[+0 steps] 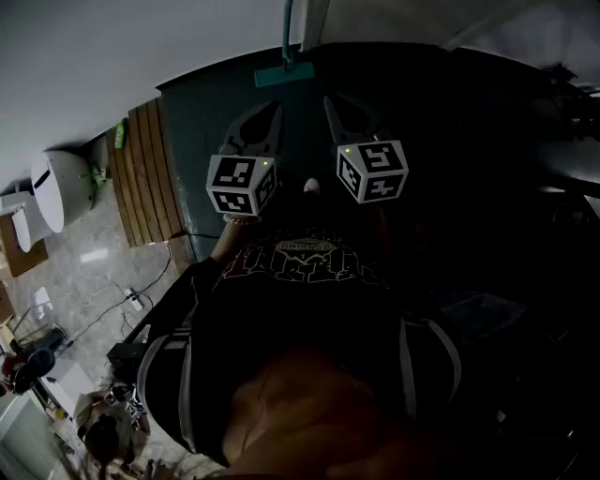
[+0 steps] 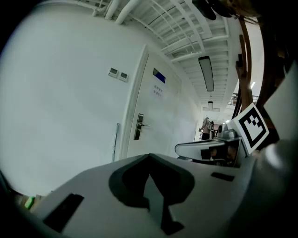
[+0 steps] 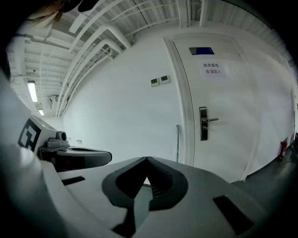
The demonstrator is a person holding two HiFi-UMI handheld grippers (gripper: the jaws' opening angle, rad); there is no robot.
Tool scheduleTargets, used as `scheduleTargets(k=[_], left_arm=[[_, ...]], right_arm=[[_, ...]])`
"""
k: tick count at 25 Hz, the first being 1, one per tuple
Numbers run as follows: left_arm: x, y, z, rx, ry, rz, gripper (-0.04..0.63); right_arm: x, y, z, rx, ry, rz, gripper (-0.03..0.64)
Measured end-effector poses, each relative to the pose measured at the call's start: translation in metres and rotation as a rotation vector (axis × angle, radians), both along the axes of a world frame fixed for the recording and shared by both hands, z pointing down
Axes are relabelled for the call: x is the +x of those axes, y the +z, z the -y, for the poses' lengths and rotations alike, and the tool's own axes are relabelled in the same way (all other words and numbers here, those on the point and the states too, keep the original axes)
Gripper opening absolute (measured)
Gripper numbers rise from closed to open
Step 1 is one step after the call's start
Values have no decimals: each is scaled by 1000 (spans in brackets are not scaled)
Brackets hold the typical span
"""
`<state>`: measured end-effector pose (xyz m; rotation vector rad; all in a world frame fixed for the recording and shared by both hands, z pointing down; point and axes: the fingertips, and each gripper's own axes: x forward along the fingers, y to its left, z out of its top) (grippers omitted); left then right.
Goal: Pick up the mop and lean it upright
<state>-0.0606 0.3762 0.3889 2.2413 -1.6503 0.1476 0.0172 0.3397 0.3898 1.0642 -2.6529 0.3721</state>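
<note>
The mop stands upright against the white wall. Its teal head (image 1: 284,75) rests on the dark floor and its handle (image 1: 288,26) rises up the wall. The handle (image 2: 115,142) shows as a thin pole left of the door in the left gripper view, and the same pole (image 3: 177,142) shows in the right gripper view. My left gripper (image 1: 255,131) and right gripper (image 1: 349,120) hover side by side short of the mop, apart from it. The left gripper (image 2: 149,156) is shut with nothing in it. The right gripper (image 3: 147,159) is shut too, and holds nothing.
A white door (image 3: 219,107) with a metal handle (image 3: 205,123) stands right of the mop. A wooden slatted panel (image 1: 150,178), a white appliance (image 1: 52,187) and floor cables (image 1: 131,300) lie to my left. People (image 2: 206,128) stand far down the corridor.
</note>
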Motion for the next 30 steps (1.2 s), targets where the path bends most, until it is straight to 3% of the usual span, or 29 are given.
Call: scheduleTargets(k=[9, 22, 30], left_arm=[[-21, 2, 7, -3, 9, -16, 44], [-82, 11, 24, 1, 1, 4, 44], [-92, 16, 78, 7, 5, 13, 44]], right_arm=[[-17, -2, 15, 12, 27, 19, 20], [-48, 8, 41, 28, 89, -2, 20], [-60, 9, 93, 37, 81, 13, 20]])
